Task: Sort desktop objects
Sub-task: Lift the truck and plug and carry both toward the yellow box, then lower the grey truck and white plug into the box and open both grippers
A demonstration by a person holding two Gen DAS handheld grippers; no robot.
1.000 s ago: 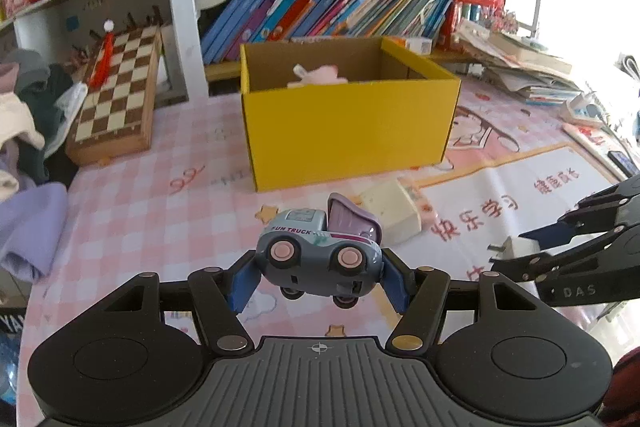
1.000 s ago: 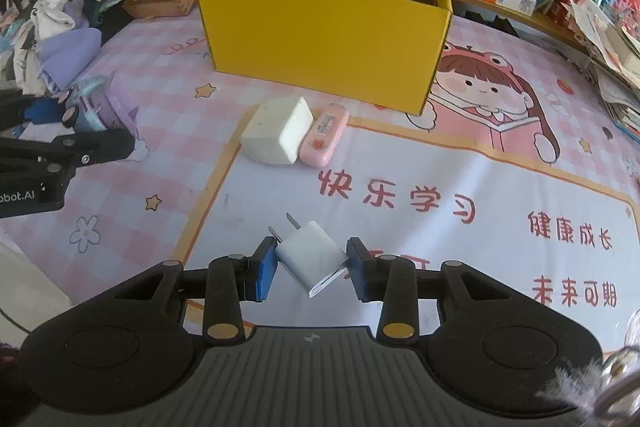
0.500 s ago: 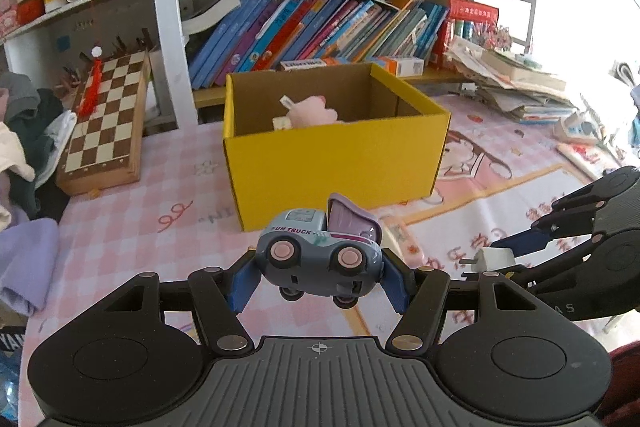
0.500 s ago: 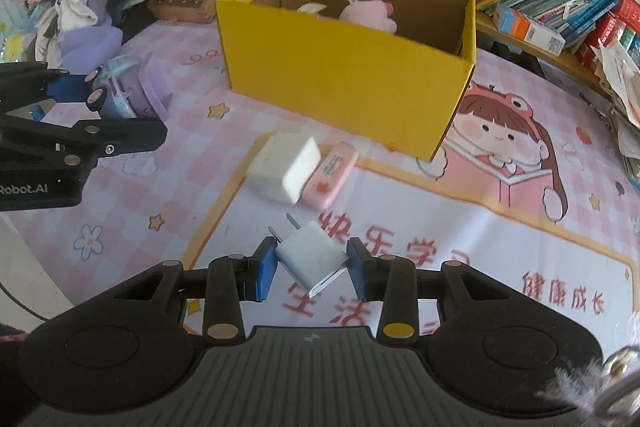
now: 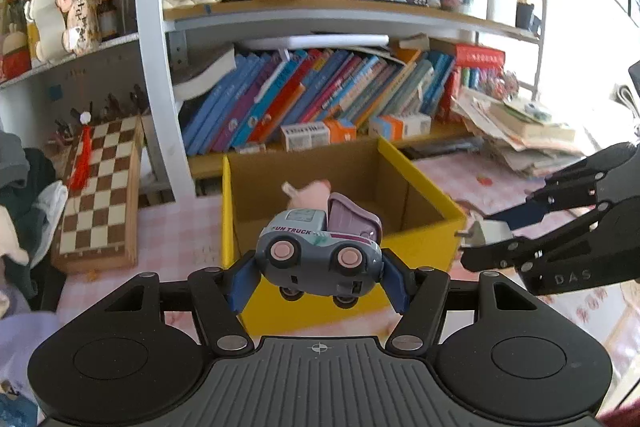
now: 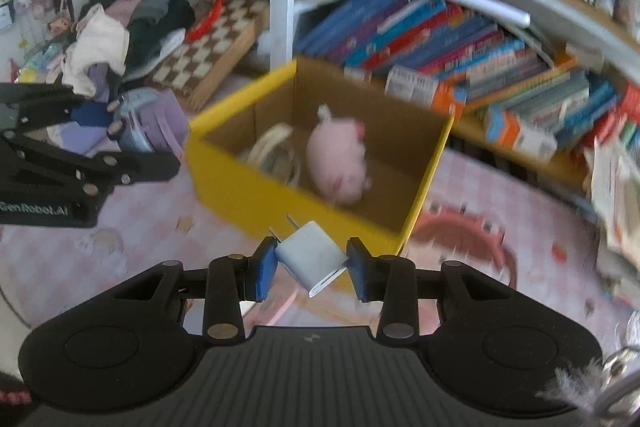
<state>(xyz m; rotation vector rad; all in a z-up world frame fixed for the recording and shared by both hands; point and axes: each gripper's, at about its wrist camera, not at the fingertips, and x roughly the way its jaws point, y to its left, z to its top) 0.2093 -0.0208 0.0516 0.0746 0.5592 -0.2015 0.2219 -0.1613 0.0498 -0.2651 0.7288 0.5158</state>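
My left gripper is shut on a grey and purple toy truck, held in the air just in front of the yellow cardboard box. My right gripper is shut on a white plug charger, its prongs pointing at the yellow box. Inside the box lie a pink plush pig and a coiled pale cable. In the left wrist view the right gripper with the charger hangs at the box's right corner. The left gripper shows left of the box in the right wrist view.
A bookshelf with slanted books runs behind the box. A chessboard leans at the left beside a heap of clothes. Stacked papers lie at the right. The pink checked table cover surrounds the box.
Both grippers have risen and moved toward the yellow box, each keeping its object. The box now looks closer and its inside is in view; the eraser and pink case on the mat have left view.
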